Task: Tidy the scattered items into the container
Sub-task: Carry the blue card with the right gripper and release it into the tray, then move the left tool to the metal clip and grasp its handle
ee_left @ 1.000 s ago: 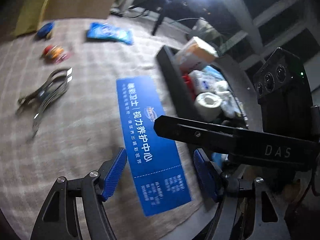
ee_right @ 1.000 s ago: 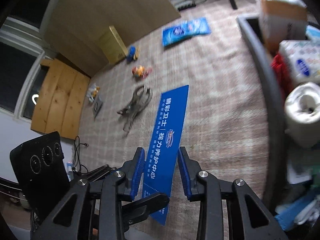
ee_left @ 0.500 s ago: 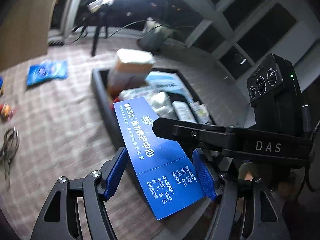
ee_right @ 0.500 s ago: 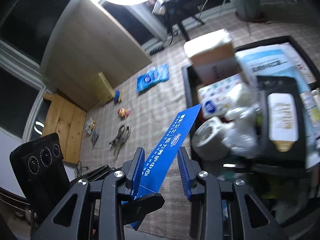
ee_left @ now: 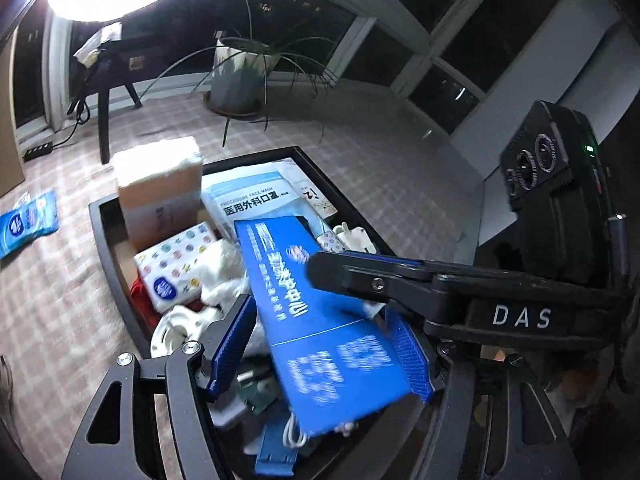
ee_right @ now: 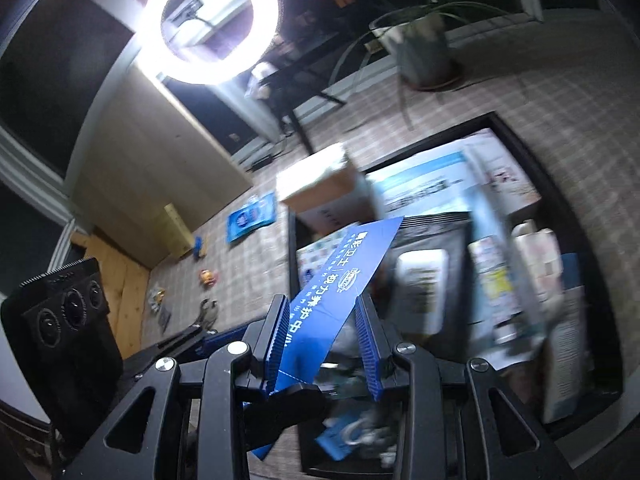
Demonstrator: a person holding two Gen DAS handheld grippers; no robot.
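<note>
A long blue box with white Chinese print (ee_left: 316,312) hangs over the black tray (ee_left: 105,240), which is full of packs, tissues and a cardboard box. My right gripper (ee_right: 324,340) reaches across the left wrist view and its jaws stand apart around the blue box (ee_right: 340,284), which tilts between them. My left gripper (ee_left: 324,344) is open, its blue pads either side of the box's near end. A blue wipes pack (ee_left: 26,226) lies on the carpet left of the tray.
Small toys (ee_right: 208,276), metal tongs (ee_right: 208,312) and another packet (ee_right: 158,300) lie scattered on the checked carpet. A potted plant (ee_left: 240,76), a ring light (ee_right: 212,20) on its stand and a wooden board (ee_right: 116,280) stand around.
Both grippers swung right from the carpet to above the tray, carrying the blue box. The right jaws have widened around it.
</note>
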